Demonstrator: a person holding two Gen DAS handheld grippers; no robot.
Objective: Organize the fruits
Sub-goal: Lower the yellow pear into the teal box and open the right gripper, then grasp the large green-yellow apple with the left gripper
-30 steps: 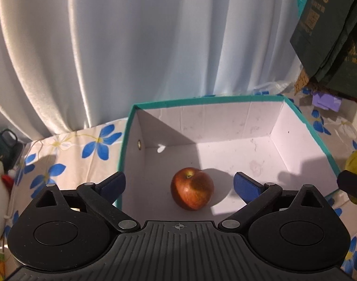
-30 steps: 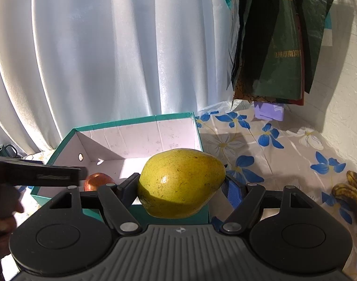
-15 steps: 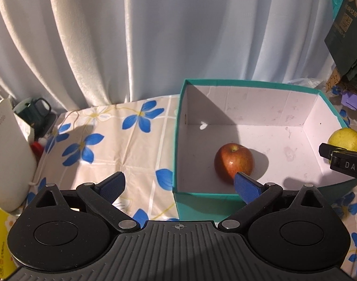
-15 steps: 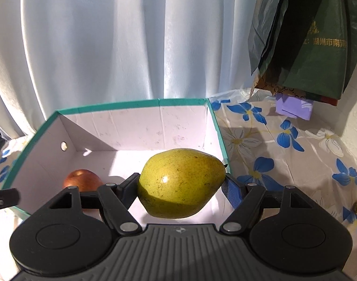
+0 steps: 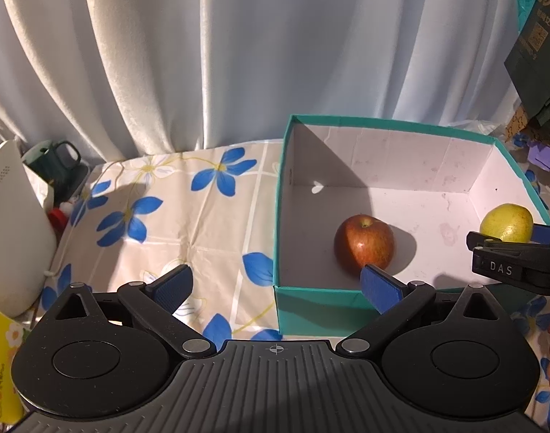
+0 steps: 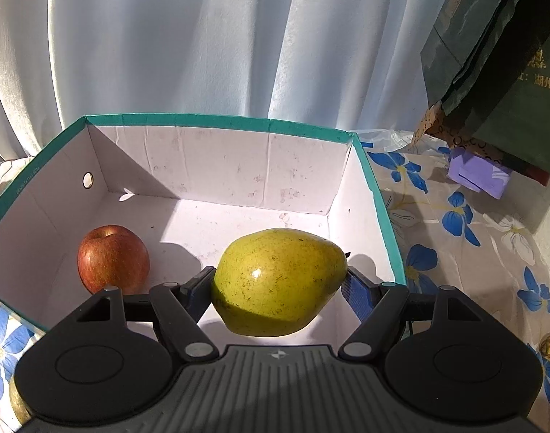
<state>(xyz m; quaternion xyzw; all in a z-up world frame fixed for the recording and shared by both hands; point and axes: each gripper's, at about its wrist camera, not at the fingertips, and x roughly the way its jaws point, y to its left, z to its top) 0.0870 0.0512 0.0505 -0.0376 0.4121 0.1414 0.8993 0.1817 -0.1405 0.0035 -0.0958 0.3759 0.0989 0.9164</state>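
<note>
A pear (image 6: 280, 281) is gripped by the right claw (image 6: 278, 283) over the box (image 6: 217, 121), left claw (image 5: 275, 283) open; dropped early, the apple (image 6: 112, 258) could be bruised

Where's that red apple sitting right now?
The red apple rests on the floor of the teal box, toward its left side in the right wrist view, beside the pear held over the box in the right gripper.

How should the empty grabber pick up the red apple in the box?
Probably grip the apple across its round middle, coming down from above, since the box walls block the sides. It sits upright, stem dimple up, so the left gripper closes on its widest part.
</note>
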